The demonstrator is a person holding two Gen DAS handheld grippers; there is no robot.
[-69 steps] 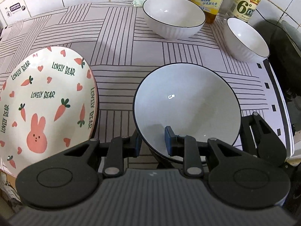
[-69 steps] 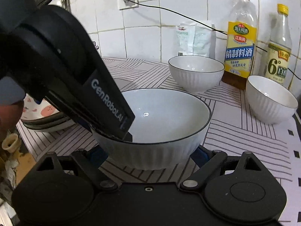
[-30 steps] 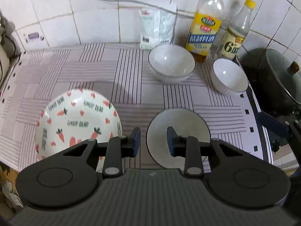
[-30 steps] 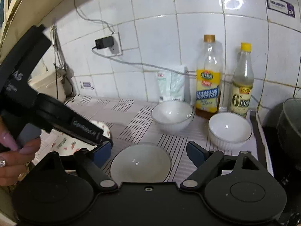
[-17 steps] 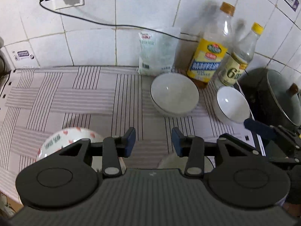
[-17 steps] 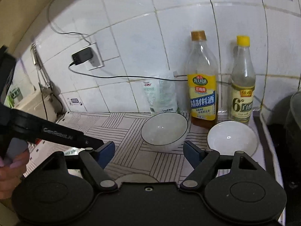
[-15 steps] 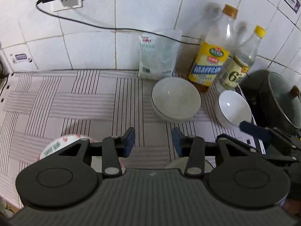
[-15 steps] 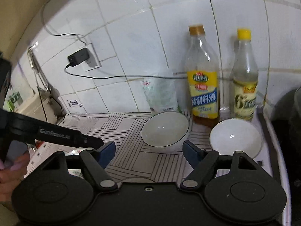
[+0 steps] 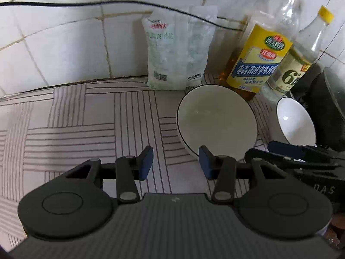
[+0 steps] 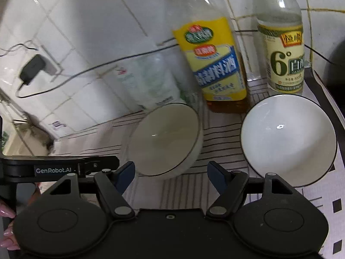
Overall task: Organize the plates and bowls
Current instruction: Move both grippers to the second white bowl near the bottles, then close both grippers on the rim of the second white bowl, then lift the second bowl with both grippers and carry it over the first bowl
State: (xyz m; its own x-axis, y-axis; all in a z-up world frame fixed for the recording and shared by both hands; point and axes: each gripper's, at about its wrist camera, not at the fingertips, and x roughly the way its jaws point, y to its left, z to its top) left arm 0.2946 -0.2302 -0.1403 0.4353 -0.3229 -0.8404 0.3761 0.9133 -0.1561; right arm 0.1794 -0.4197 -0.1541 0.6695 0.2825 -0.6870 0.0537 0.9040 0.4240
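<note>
Having been released at the front, the large bowl is out of view; both claws, left point(image 9: 175, 164) and right point(image 10: 171, 173), stand open and empty, now brought toward the two small bowls point(image 9: 216, 120) point(image 10: 287, 139) at twelve and two o'clock on the worktop point(image 9: 86, 118).

"6°": vinegar bottle point(image 10: 282, 64) | "GenRobot.AI": left tongs point(image 10: 56, 170)
</note>
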